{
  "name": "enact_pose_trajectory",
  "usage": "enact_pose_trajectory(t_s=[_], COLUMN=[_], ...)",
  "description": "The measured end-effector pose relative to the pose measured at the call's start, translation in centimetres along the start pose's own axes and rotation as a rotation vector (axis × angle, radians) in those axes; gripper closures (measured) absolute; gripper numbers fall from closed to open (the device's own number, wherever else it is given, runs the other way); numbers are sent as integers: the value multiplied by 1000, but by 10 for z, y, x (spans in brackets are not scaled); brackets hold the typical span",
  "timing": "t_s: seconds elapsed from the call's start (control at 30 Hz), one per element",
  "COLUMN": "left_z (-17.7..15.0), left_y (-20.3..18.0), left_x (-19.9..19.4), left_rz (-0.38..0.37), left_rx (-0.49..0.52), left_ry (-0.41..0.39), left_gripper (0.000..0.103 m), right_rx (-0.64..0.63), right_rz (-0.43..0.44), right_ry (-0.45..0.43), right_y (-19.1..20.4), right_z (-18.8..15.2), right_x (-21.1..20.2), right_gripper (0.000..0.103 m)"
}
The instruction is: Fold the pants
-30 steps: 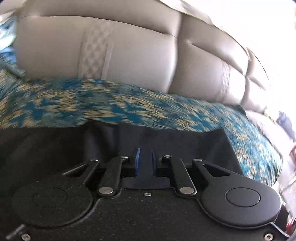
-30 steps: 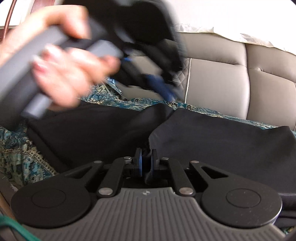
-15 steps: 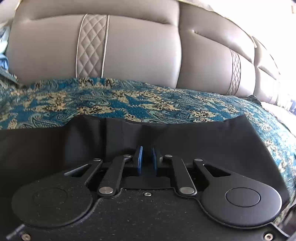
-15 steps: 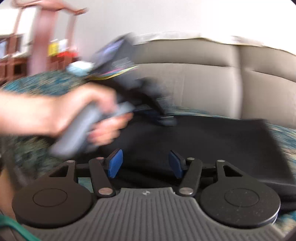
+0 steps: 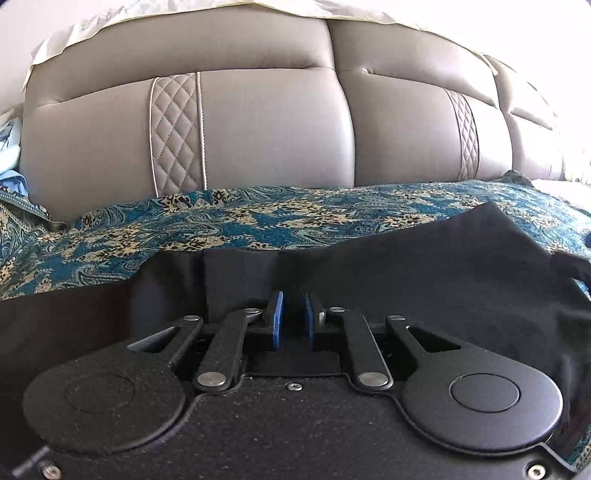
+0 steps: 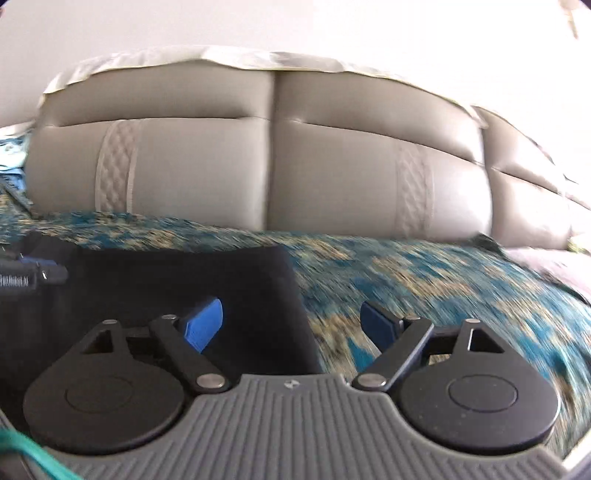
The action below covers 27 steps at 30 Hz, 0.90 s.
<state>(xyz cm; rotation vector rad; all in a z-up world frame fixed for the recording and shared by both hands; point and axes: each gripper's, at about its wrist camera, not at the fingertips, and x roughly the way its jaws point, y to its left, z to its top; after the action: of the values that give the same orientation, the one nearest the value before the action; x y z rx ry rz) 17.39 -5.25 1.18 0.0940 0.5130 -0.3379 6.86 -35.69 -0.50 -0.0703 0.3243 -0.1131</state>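
Black pants [image 5: 424, 280] lie on a blue and gold patterned cover [image 5: 258, 221] over a sofa seat. My left gripper [image 5: 291, 321] is shut on a raised fold of the pants, with dark cloth pinched between its blue pads. In the right wrist view the pants [image 6: 192, 280] end in a straight right edge. My right gripper [image 6: 291, 325] hangs over that edge, its jaws opening wide and its pads pressing on nothing. The left gripper [image 6: 44, 273] shows at the far left of that view, on the pants.
A grey leather sofa back [image 5: 277, 125] with quilted strips rises right behind the seat. A pale cloth [image 5: 129, 22] drapes over its top. Light blue fabric [image 5: 11, 177] lies at the far left. The patterned cover [image 6: 443, 288] stretches on to the right of the pants.
My right gripper let go of the pants, opened wide and swung right to their right edge. The left gripper sank a little with the fold still in it.
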Motion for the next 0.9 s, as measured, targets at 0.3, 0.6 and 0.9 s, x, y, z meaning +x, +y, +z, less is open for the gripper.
enact_pose_trajectory(t_s=[0.3, 0.6, 0.9], left_z=[-1, -1, 6], left_y=[7, 10, 15], left_x=[1, 1, -46], left_rz=[-20, -30, 16], left_rx=[-24, -44, -98], left_ry=[-3, -6, 12], left_gripper=[89, 90, 28], right_rx=[66, 85, 82], right_rz=[102, 117, 103], right_ry=[110, 193, 189], right_y=[0, 1, 2], right_z=[20, 6, 8], right_x=[71, 90, 85], right_gripper=[12, 0, 0])
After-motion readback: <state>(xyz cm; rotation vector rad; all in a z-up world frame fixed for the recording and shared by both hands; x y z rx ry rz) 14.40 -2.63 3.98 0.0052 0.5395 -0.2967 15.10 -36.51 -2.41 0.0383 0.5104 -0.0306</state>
